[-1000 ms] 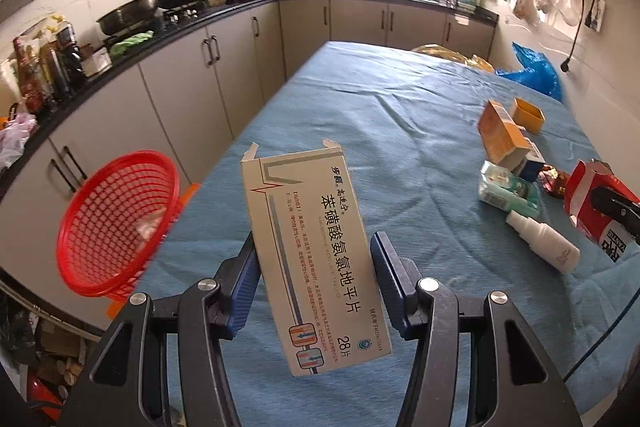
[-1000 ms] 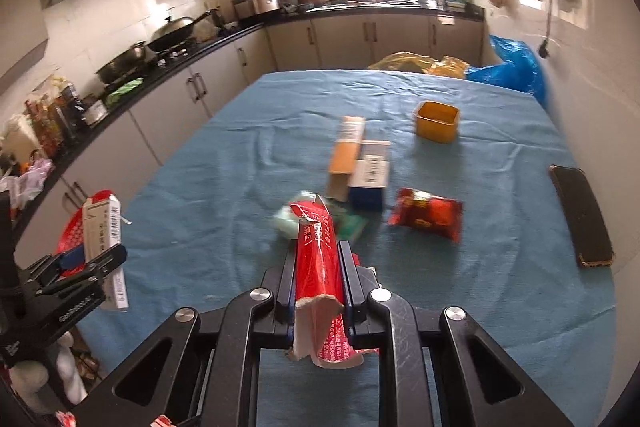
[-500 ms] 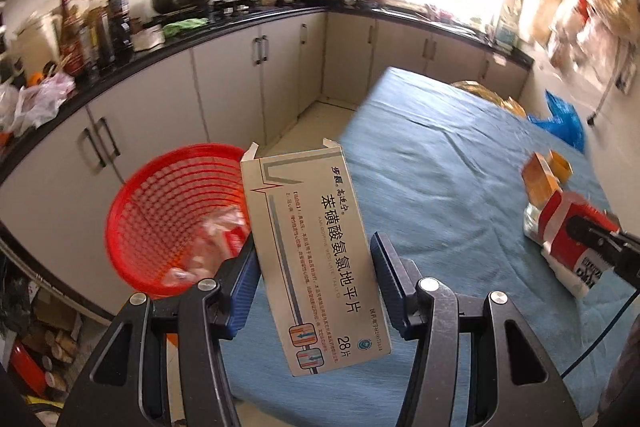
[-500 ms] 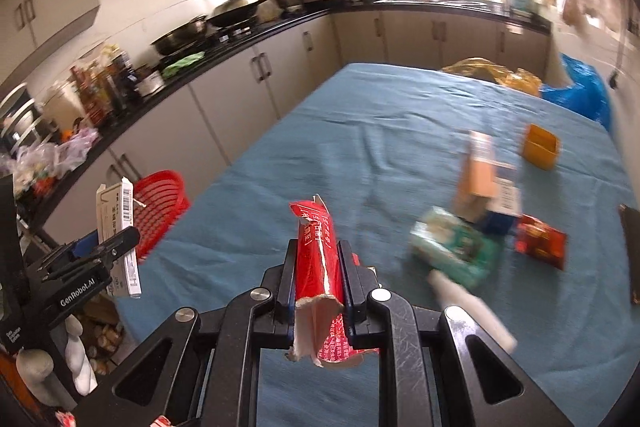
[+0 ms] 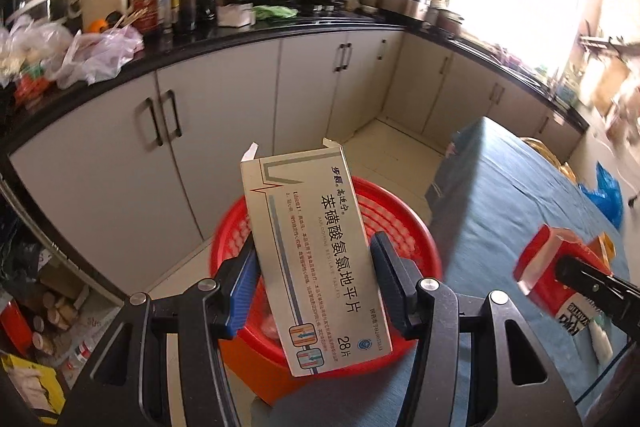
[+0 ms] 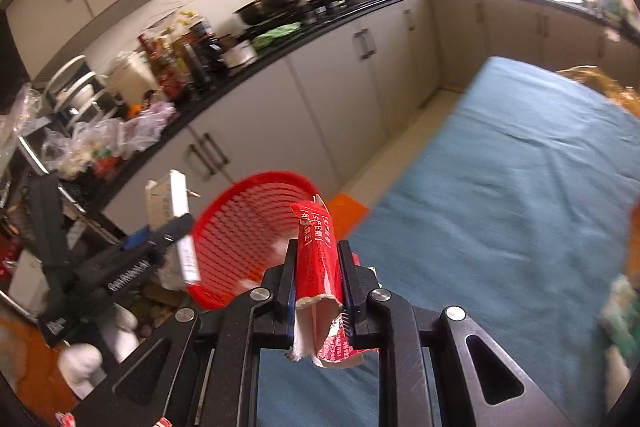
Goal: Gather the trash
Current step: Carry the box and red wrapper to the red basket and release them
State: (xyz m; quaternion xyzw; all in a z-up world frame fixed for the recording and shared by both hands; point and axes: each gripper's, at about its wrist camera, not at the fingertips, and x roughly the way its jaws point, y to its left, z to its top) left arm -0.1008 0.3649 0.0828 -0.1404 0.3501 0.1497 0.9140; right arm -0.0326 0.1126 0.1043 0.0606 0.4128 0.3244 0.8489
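Left gripper (image 5: 314, 279) pinches a medicine box (image 5: 316, 259) that hides most of the red basket (image 5: 400, 223); right gripper (image 6: 318, 277) squeezes a torn red wrapper (image 6: 318, 267), background blurry.

Red wrapper (image 6: 318, 259) beside red basket (image 6: 248, 227)

black hand-held gripper (image 5: 316, 283), blue pads (image 5: 242, 287), silver screws, seemingly white lettering.
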